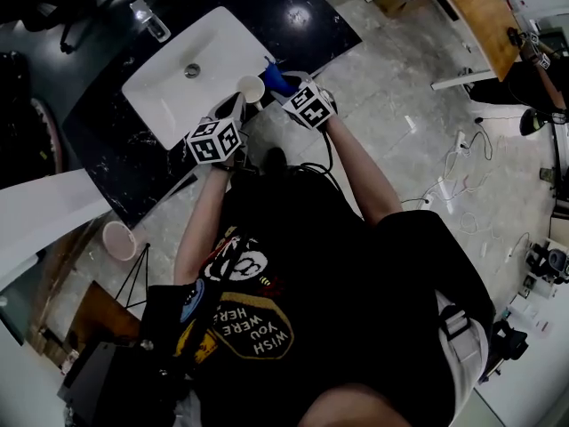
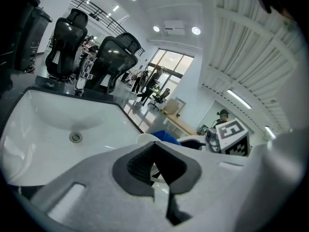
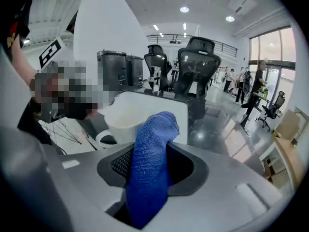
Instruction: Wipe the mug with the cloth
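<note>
In the head view a white mug (image 1: 252,89) hangs over the black counter's front edge, beside the sink. My left gripper (image 1: 240,105) comes at it from below left, its jaws closed on a white part of the mug (image 2: 145,138); which part is hidden. My right gripper (image 1: 284,85) is shut on a blue cloth (image 1: 276,80). In the right gripper view the cloth (image 3: 150,163) stands up between the jaws, its tip just short of the mug's side (image 3: 126,120). The mug's handle (image 3: 104,139) points left. The cloth (image 2: 166,135) also shows just behind the mug's rim.
A white sink (image 1: 169,105) with a tap (image 1: 149,20) is set into the black counter (image 1: 116,158). A pink cup (image 1: 118,238) stands on the floor to the left. Cables (image 1: 453,185) lie on the floor at right. Black office chairs (image 2: 113,57) stand beyond the sink.
</note>
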`<state>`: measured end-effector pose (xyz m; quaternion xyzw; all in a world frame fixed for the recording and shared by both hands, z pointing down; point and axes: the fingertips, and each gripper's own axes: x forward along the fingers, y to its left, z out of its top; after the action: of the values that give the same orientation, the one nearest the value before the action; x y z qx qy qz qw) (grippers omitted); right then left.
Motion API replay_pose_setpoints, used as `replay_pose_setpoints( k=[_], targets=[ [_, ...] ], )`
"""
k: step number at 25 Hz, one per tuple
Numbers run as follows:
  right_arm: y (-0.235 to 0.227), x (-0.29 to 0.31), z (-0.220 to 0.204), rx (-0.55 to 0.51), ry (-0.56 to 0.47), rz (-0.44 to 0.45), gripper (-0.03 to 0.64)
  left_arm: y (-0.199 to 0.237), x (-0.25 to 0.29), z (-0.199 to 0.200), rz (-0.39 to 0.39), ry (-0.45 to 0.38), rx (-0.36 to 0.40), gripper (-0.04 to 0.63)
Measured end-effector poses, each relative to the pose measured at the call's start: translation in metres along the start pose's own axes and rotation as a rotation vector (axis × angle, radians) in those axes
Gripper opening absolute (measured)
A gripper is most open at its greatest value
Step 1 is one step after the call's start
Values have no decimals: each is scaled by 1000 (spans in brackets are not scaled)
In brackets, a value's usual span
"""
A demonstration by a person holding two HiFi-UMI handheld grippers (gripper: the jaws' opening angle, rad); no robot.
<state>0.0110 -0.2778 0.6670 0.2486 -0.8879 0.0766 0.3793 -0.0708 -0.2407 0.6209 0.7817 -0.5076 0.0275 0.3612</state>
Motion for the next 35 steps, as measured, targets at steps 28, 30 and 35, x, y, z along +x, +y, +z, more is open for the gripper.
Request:
replay_pose_setpoints(
  k=[28, 30, 35],
  targets=[
    [0, -19, -5, 13, 25, -17, 164, -7, 9, -2, -13, 0, -42, 5],
    [-15, -13, 4, 14, 25, -42, 164, -3, 8, -1, -2, -2, -52, 5],
    [36, -5, -26, -115, 128, 69, 164, 0, 10, -1, 10, -5, -72, 5]
  ],
)
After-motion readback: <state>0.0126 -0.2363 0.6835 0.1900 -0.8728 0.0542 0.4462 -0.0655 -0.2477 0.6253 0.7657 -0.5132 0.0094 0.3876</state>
